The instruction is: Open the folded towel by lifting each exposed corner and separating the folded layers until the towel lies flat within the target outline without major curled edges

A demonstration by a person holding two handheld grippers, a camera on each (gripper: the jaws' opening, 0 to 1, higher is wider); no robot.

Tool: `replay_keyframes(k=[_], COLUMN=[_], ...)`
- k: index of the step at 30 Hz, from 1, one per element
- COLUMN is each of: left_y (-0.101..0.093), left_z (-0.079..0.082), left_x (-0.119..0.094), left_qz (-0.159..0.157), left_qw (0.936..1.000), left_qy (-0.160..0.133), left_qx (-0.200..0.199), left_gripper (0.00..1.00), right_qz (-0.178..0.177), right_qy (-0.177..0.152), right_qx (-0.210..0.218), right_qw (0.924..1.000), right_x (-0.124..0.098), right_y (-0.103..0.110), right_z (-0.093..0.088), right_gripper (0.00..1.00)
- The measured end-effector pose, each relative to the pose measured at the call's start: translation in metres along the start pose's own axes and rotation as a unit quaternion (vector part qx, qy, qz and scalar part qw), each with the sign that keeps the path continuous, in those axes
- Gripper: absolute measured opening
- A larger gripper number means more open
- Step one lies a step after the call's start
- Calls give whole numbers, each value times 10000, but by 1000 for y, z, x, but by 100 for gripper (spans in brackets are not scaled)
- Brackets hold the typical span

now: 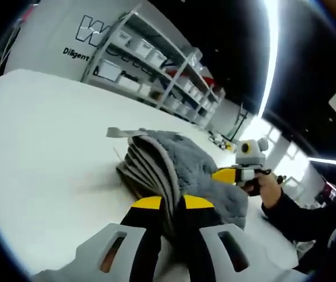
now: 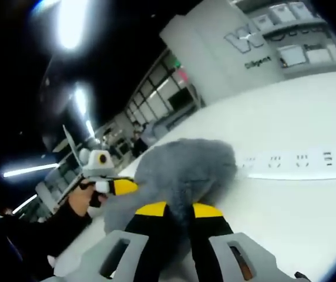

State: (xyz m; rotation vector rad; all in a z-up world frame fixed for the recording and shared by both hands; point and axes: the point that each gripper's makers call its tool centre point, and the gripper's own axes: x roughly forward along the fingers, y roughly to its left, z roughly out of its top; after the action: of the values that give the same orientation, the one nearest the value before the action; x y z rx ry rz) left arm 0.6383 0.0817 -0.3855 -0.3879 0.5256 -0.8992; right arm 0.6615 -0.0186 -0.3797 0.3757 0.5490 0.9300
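Note:
The grey towel (image 1: 191,161) lies bunched on the white table (image 1: 44,135), its folded layers fanned out with striped edges showing. My left gripper (image 1: 172,204) is shut on the towel's near edge, and cloth fills the narrow gap between the yellow tips. The right gripper (image 1: 231,175), held by a hand (image 1: 266,187), touches the towel's far right side. In the right gripper view the towel (image 2: 185,161) rises as a hump, with my right gripper (image 2: 180,210) shut on its near edge. The left gripper (image 2: 120,187) meets the cloth from the left.
Metal shelving (image 1: 156,61) with white bins stands behind the table by a lettered wall. A white strip with small dark marks (image 2: 297,174) lies on the table (image 2: 309,111) right of the towel. A person's dark sleeve (image 1: 297,214) reaches in from the right.

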Motion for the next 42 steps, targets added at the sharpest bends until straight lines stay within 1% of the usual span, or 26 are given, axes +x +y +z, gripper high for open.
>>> replay_keyframes(k=[4,6,8,12,13,14,15,16,19,22,24,28,32,33,36,38,39,41,42], left_y=[3,4,4,6,6,3,4,7,10,12,11,11,16,18,21,22,15,12,11], left_z=[-1,1,2,4,6,10,14,12,12,14,18,21,20,19,19,19,14,13,15], left_x=[0,0,0,0,0,0,0,-1,0,0,0,0,1,1,-1,-1,-2,-4,-5], left_qz=[-19,-11,13,15,-10,-186,-230,-193,-132,-130,-163,-241,-184,-182,-205,-205,-196,-239,-260], left_qw=[10000,10000,9999,10000,9999,9994,9989,9993,9995,9995,9992,9988,9991,9993,9990,9989,9989,9984,9976], left_qy=[1,-25,-31,-61,-99,-263,-364,-308,-274,-286,-361,-432,-393,-338,-363,-381,-377,-439,-535], left_qx=[-29,45,105,73,27,-154,-181,-113,-55,-32,-20,27,40,14,-132,-194,-185,-259,-355], left_gripper=[10,10,10,10,10,10,10,10,10,9,9,8,8,8,9,8,8,8,8], right_qz=[-14,-20,10,21,31,49,60,114,153,160,154,165,144,62,-107,-97,-93,-68,-55], right_qy=[-26,-37,-68,-164,-188,-208,-236,-289,-350,-362,-387,-364,-342,-300,-182,-164,-155,-145,-152], right_qx=[-85,-175,-104,-160,-191,-255,-291,-332,-373,-389,-360,-328,-277,-301,-455,-472,-459,-432,-400], right_qw=[10000,9998,9999,9997,9996,9994,9993,9990,9986,9985,9985,9987,9989,9991,9987,9987,9988,9989,9991], right_x=[-2,-2,-3,-4,-5,-4,-5,-5,-4,-3,-3,-4,-4,-3,-3,-3,-4,-4,-4], right_y=[2,2,2,3,4,4,3,4,6,5,5,3,3,3,2,6,6,7,7], right_z=[-2,-2,-2,-3,-2,-2,-2,-2,-1,0,0,-2,-2,-3,-5,-5,-5,-6,-6], right_gripper=[10,9,9,8,8,8,8,8,7,6,5,5,6,6,7,6,6,6,6])
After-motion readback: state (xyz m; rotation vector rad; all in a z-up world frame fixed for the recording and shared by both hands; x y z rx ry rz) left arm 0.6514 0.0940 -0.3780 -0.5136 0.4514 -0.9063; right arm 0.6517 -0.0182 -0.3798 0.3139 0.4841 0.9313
